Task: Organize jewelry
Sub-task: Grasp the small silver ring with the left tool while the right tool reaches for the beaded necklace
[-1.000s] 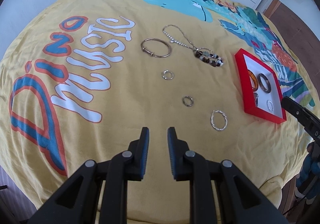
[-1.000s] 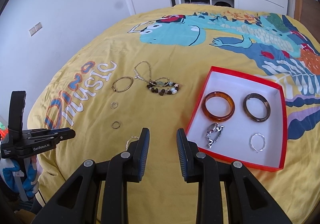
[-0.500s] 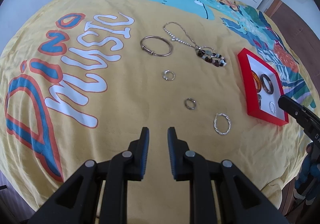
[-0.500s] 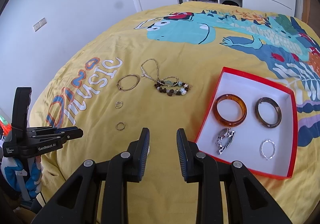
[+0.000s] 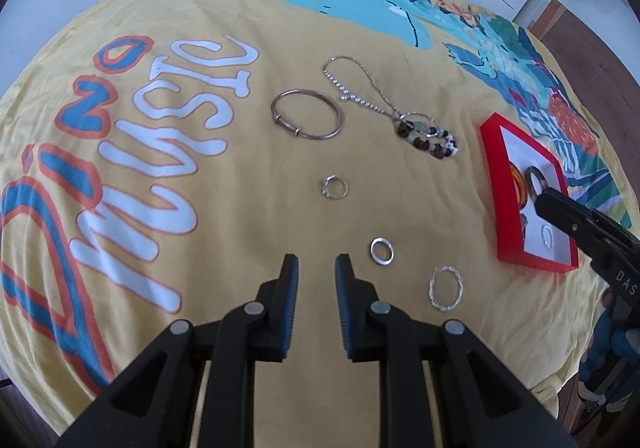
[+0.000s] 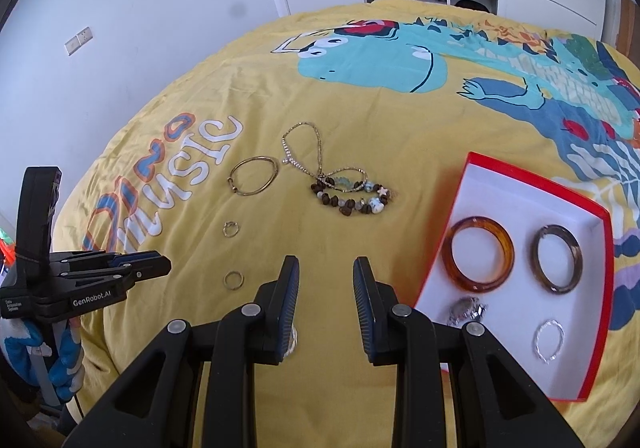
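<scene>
1. White walls, a door and an open wardrobe stood behind a bed [image 6: 400, 388] covered in a yellow dinosaur-print sheet, and that bed carried all the jewelry
2. Toward the bed's right edge sat a red tray [image 6: 600, 288] with four pieces already in it: an amber bangle [image 6: 478, 254], a dark bangle [image 6: 558, 258], a silver clump and a thin silver hoop
3. Loose on the sheet remained a thin bronze bangle [image 5: 307, 113], a chain necklace [image 5: 356, 87] tangled with a beaded bracelet [image 5: 430, 135], two small rings [image 5: 334, 187] [image 5: 382, 251] and a twisted silver hoop [image 5: 445, 288], all nearer the bed's near edge than its far one
4. Fingers of the left gripper [image 5: 313, 268] stood apart with nothing between them, above bare sheet just beside the nearer ring
5. Fingers of the right gripper [image 6: 325, 272] were likewise apart and empty, with the twisted hoop partly hidden behind one of them
6. Judged risks: thin rings lie flat on soft fabric, so closing fingers could pinch the sheet or flick a ring away; lifting the necklace would likely drag the tangled bracelet with it
</scene>
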`<state>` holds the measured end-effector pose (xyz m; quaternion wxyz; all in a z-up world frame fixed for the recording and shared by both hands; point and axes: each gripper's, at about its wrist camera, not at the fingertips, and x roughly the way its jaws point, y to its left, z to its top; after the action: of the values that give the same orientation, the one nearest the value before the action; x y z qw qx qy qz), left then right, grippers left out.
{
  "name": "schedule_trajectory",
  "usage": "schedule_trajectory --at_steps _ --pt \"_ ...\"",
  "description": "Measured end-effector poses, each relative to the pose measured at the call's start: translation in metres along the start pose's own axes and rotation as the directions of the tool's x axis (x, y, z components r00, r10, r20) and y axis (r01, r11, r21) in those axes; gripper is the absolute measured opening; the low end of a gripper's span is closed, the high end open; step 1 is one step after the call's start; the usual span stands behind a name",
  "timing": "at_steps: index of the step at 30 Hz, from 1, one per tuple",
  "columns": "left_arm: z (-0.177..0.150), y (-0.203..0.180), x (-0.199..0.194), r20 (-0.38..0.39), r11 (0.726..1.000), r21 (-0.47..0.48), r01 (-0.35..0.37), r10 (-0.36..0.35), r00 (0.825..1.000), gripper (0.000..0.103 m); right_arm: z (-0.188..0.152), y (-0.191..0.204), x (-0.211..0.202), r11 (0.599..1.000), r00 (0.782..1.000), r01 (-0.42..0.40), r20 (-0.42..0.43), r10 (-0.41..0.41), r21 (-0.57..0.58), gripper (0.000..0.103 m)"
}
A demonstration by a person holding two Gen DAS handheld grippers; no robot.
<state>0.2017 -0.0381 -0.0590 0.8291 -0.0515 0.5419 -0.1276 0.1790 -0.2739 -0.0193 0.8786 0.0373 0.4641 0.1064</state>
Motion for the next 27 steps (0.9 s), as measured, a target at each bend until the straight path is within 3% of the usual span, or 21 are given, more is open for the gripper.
schedule_trajectory --at_steps 5,8,12,25,27 --pt "0.018 -0.007 0.016 -0.004 0.999 0.014 0.036 -0.036 0.999 0.018 0.017 -0.002 0.023 0.999 0.999 0.034 -0.012 -0.034 0.026 0.028" --pt "0.025 -0.009 0.024 -0.006 0.998 0.016 0.061 -0.061 0.998 0.018 0.024 -0.006 0.036 0.997 0.998 0.055 -0.024 -0.054 0.048 0.037" --pt "0.035 -0.012 0.039 -0.019 0.996 0.028 0.081 -0.08 0.997 0.018 0.031 -0.012 0.051 0.994 0.996 0.079 -0.036 -0.076 0.073 0.038" --pt "0.045 -0.007 0.072 -0.045 0.998 0.041 0.049 -0.048 0.998 0.018 0.04 -0.024 0.085 0.99 0.993 0.091 -0.087 -0.082 0.109 0.04" --pt "0.046 -0.008 0.074 -0.048 0.997 0.045 0.056 -0.054 0.997 0.024 0.041 -0.025 0.09 0.989 0.992 0.093 -0.093 -0.082 0.118 0.04"
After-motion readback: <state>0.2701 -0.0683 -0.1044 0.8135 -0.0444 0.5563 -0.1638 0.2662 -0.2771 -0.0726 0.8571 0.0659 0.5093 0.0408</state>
